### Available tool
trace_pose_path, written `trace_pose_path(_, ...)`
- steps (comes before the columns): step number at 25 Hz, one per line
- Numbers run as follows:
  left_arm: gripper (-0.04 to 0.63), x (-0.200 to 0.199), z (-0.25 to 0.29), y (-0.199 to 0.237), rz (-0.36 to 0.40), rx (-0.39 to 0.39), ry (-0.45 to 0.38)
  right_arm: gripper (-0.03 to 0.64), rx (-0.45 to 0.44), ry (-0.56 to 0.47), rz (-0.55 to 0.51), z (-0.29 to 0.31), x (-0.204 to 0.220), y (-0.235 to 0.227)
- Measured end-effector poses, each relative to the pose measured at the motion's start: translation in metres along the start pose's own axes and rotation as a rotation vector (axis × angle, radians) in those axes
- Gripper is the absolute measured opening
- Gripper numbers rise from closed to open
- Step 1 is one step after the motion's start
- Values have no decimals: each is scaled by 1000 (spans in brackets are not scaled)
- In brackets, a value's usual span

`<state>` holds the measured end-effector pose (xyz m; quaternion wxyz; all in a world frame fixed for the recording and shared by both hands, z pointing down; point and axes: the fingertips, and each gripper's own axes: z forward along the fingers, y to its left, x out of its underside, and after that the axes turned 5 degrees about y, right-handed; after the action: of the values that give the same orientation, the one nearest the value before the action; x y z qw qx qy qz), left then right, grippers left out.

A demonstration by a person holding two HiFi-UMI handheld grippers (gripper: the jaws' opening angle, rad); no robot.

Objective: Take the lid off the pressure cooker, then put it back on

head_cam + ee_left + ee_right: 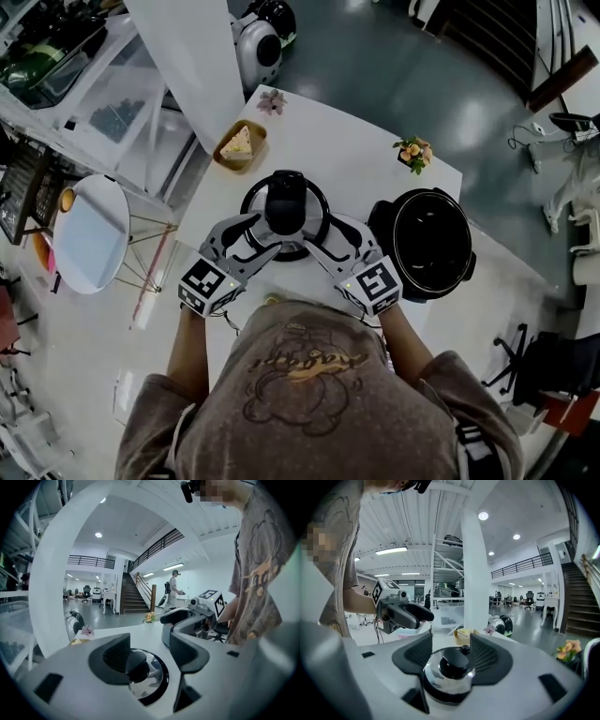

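Note:
The round steel pressure cooker lid with its black knob hangs above the white table, just left of the open black cooker pot. My left gripper grips the lid's near-left rim and my right gripper its near-right rim. In the left gripper view the lid sits between the dark pads of my left gripper, which is shut on it. The right gripper view shows the lid wedged between the two ribbed pads of my right gripper, with the knob on top.
A cake slice in a brown dish and a pink flower sit at the table's far left. Orange flowers stand beyond the pot. A round white side table is left of the table, and a white column rises behind it.

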<state>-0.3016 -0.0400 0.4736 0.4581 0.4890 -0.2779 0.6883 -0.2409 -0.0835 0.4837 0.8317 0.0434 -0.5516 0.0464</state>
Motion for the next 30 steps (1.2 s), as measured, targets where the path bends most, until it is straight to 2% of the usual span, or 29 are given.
trace_pose_path(12,259,6,7,5,16,0,27,241,-32,-1,48,9,-1,3)
trace_pose_path(26,279,74,55,47,56,64,186,254,-37,217,66,85,79,-10)
trace_pose_path(30,281,90,69,55,54,102,209,265,-29,246,86,93,96,-14)
